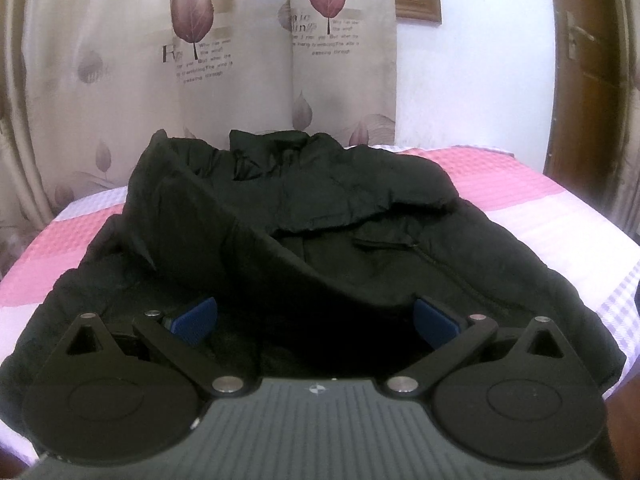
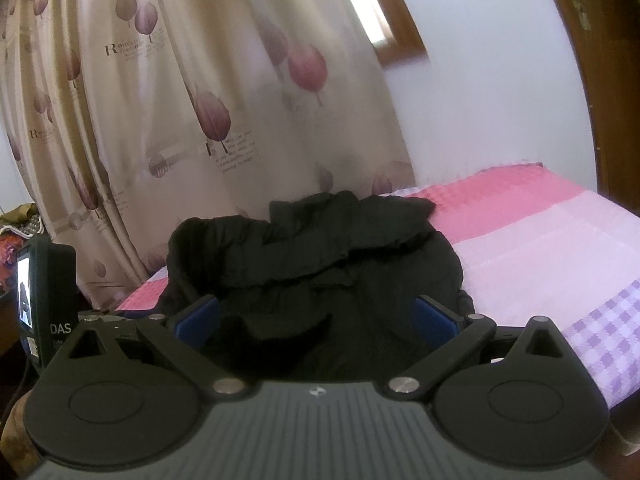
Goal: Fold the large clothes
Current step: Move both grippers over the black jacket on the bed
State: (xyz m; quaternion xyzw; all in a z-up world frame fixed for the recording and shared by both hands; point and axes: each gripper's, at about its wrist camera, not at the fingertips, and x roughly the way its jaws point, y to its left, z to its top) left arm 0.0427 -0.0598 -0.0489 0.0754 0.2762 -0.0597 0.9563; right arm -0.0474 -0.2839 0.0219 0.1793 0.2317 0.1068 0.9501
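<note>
A black jacket [image 1: 304,236] lies crumpled on the bed [image 1: 560,216], its collar toward the curtain [image 1: 120,80]. The left gripper [image 1: 316,318] and the right gripper [image 2: 316,316] both stand with jaws spread wide, grasping nothing, just above the near hem. A door [image 1: 592,80] stands at the right, and a small device [image 2: 44,312] with a lit screen at the left.

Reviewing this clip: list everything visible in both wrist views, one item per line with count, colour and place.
Puffy black jacket: one, black, rumpled on the bed.
Checked bedspread: one, pink, white and lilac, covering the bed.
Leaf-print curtain: one, beige with purple leaves, behind the bed.
Wooden door: one, brown, far right.
Window frame: one, brown, on the white wall.
Left tool: one, black with blue pads, open over the jacket.
Right tool: one, same colours, open.
</note>
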